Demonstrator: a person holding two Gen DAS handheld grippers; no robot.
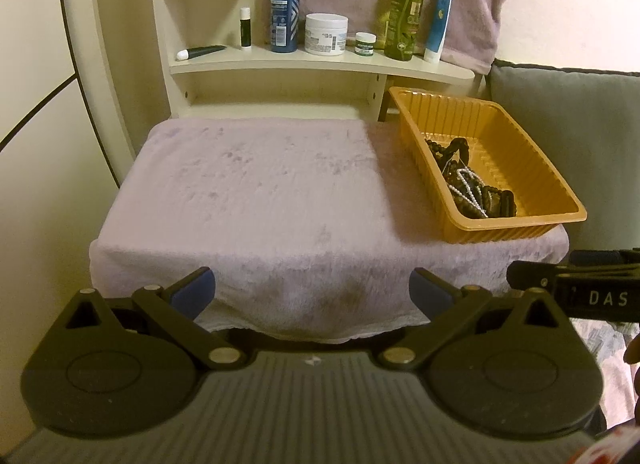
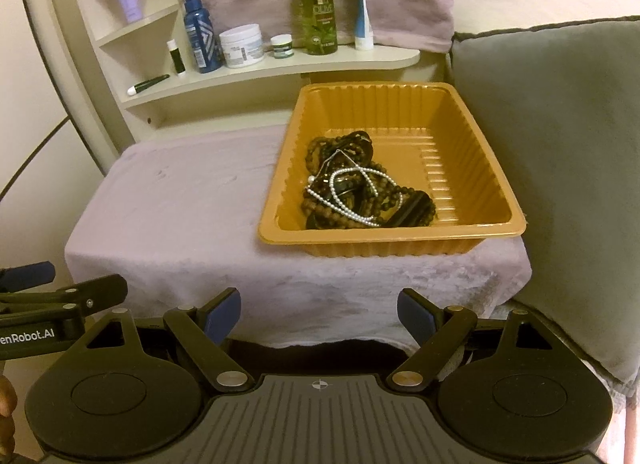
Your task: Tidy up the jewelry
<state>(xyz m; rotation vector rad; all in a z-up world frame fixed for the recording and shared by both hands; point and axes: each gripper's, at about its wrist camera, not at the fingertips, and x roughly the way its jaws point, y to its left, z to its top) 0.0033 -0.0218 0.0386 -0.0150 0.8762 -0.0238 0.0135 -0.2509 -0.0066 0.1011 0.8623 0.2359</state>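
Observation:
An orange plastic tray stands on the right side of a lilac towel-covered table. Inside it lies a tangled pile of jewelry: dark bead strands, black bracelets and a white pearl strand. The tray and the jewelry also show in the left wrist view. My left gripper is open and empty, in front of the table's near edge. My right gripper is open and empty, in front of the near edge below the tray. Each gripper's side shows in the other's view.
A cream shelf behind the table holds a blue spray bottle, a white jar, a small jar, a green bottle, tubes and a lip balm. A grey cushion stands right of the tray. A lilac towel hangs behind.

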